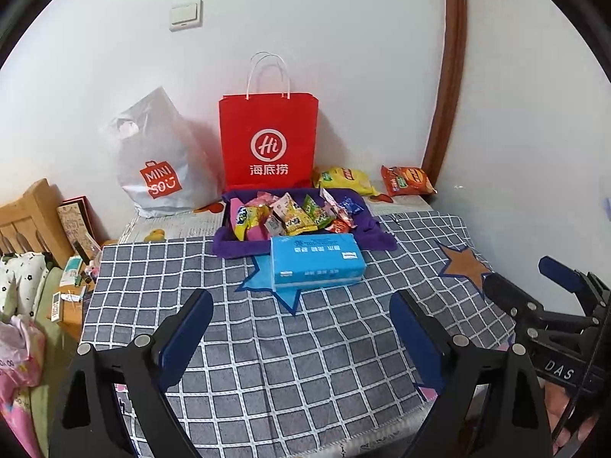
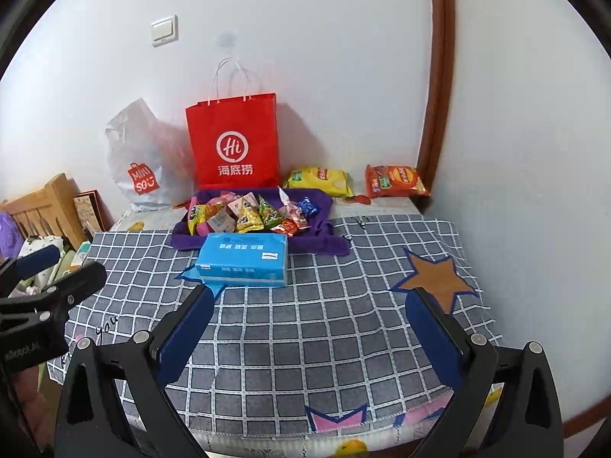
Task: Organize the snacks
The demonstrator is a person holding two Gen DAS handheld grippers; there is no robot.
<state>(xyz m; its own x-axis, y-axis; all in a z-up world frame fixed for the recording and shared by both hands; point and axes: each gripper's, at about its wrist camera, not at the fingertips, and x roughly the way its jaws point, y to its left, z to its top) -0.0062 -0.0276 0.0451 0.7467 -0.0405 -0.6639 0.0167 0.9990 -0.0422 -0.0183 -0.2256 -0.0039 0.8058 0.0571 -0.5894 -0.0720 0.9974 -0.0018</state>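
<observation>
Several small snack packets (image 1: 294, 212) (image 2: 252, 212) lie piled on a purple cloth (image 1: 376, 229) (image 2: 324, 236) at the back of the checked table. A yellow chip bag (image 1: 345, 179) (image 2: 319, 181) and an orange chip bag (image 1: 406, 180) (image 2: 393, 181) lie behind, by the wall. A red paper bag (image 1: 269, 141) (image 2: 235, 141) stands upright behind the pile. My left gripper (image 1: 301, 305) and right gripper (image 2: 311, 301) are both open and empty, held over the near part of the table, well short of the snacks.
A blue tissue pack (image 1: 317, 261) (image 2: 244, 261) lies in front of the cloth. A grey Miniso plastic bag (image 1: 162, 168) (image 2: 139, 168) leans on the wall at left. A wooden bed frame (image 1: 30, 221) with clutter is at far left. A brown door frame (image 1: 446, 95) runs up at right.
</observation>
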